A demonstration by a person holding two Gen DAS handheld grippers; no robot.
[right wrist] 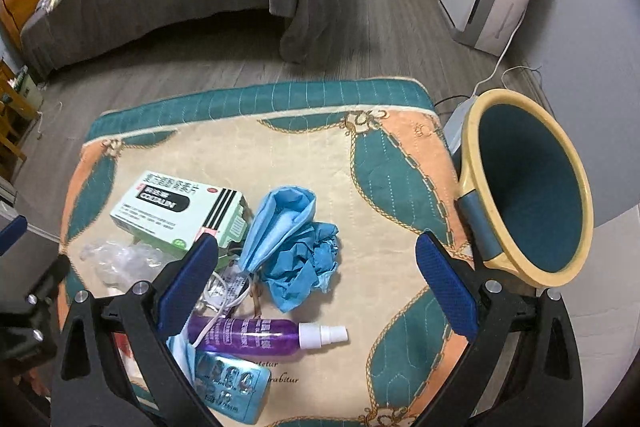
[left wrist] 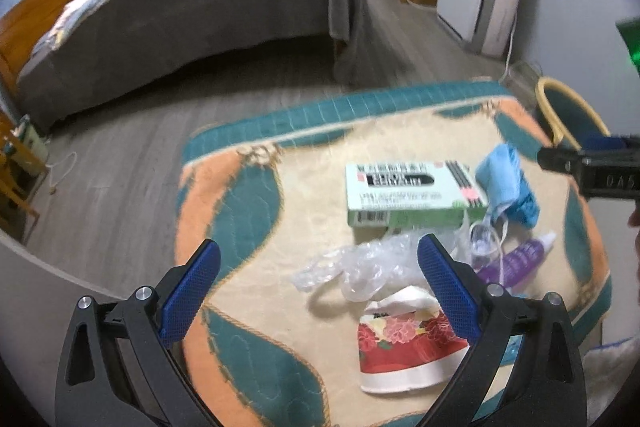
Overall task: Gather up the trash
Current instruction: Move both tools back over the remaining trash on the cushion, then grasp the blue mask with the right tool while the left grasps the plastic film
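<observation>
Both my grippers are spread wide and empty over the tabletop (right wrist: 400,155), and the crumpled blue paper (right wrist: 308,259) sits just past the purple spray bottle (right wrist: 256,337), dead ahead of my right gripper (right wrist: 318,285), nearer than my left gripper (left wrist: 320,277).

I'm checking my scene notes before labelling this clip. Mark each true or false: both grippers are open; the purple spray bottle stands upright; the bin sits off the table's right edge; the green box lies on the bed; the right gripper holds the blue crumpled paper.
1. Both the left gripper and the right gripper are open: true.
2. The purple spray bottle stands upright: false, it lies on its side.
3. The bin is off the table's right edge: true.
4. The green box lies on the bed: false, it is on the table.
5. The right gripper holds the blue crumpled paper: false, it holds nothing.
</observation>
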